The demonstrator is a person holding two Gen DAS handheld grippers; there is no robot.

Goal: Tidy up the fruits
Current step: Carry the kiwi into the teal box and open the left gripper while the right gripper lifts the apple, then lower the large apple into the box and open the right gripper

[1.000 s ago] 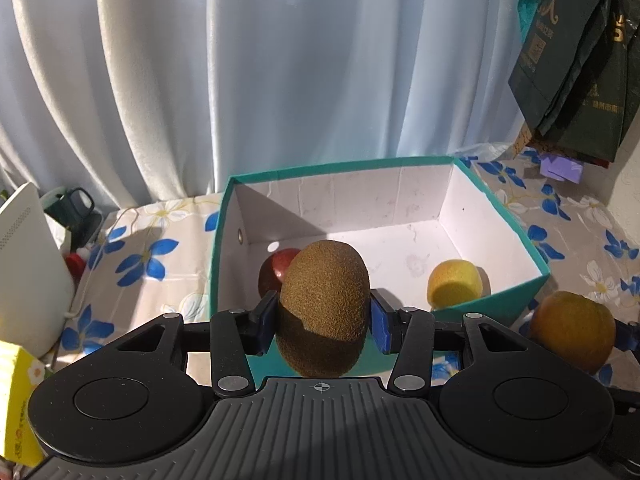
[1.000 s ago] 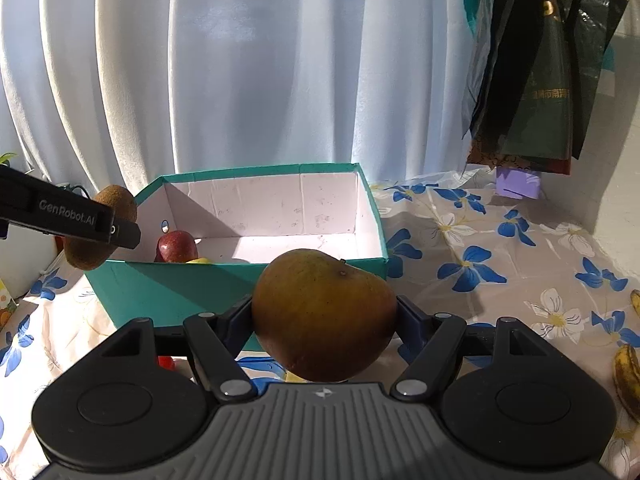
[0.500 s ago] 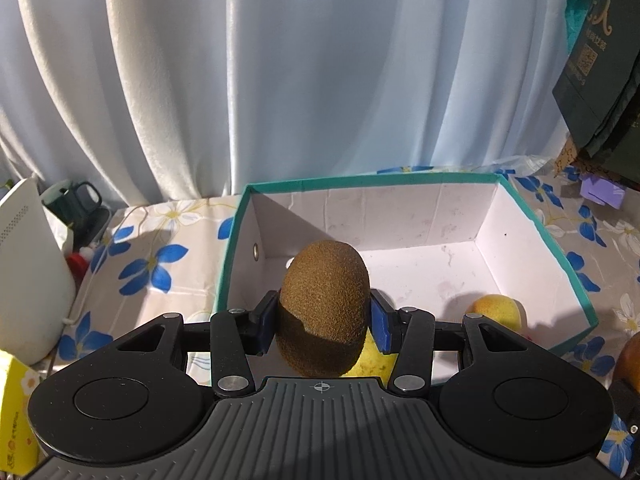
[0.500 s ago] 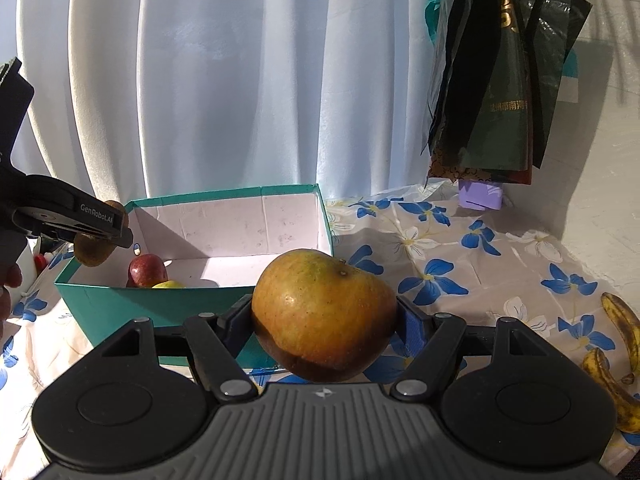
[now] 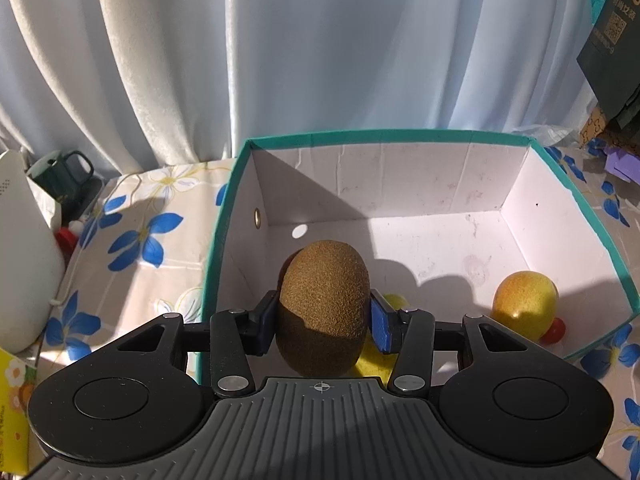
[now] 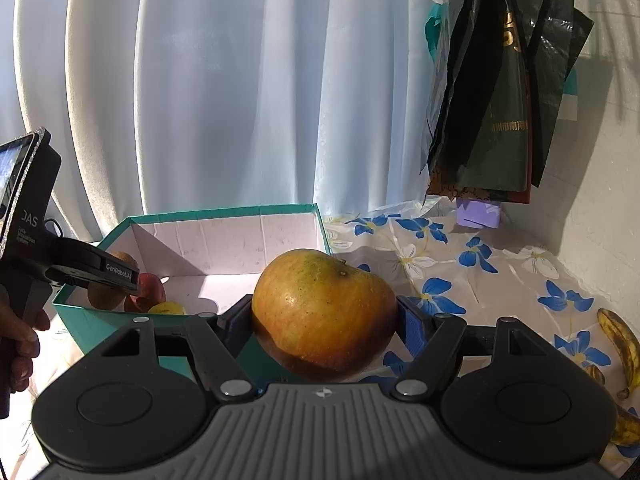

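My left gripper [image 5: 323, 322] is shut on a brown kiwi [image 5: 323, 304] and holds it over the left front part of the teal box [image 5: 400, 136]. Inside the box lie a yellow fruit [image 5: 525, 306], a small red fruit [image 5: 555, 330] and another yellow fruit [image 5: 372, 360] partly hidden under the kiwi. My right gripper [image 6: 324, 320] is shut on a large orange-yellow apple [image 6: 324, 314] and holds it in front of the box's right end [image 6: 224, 214]. The left gripper [image 6: 92, 270] with the kiwi [image 6: 105, 294] shows at the left of the right wrist view.
A flowered cloth [image 6: 480, 280] covers the table. Bananas [image 6: 622, 344] lie at the right edge. Dark bags [image 6: 500, 112] hang at the back right. A white jug [image 5: 24, 272] and a dark mug [image 5: 64, 168] stand left of the box. Curtains hang behind.
My left gripper has moved forward and up over the box with the kiwi. My right gripper has risen and drawn back to the right with the apple.
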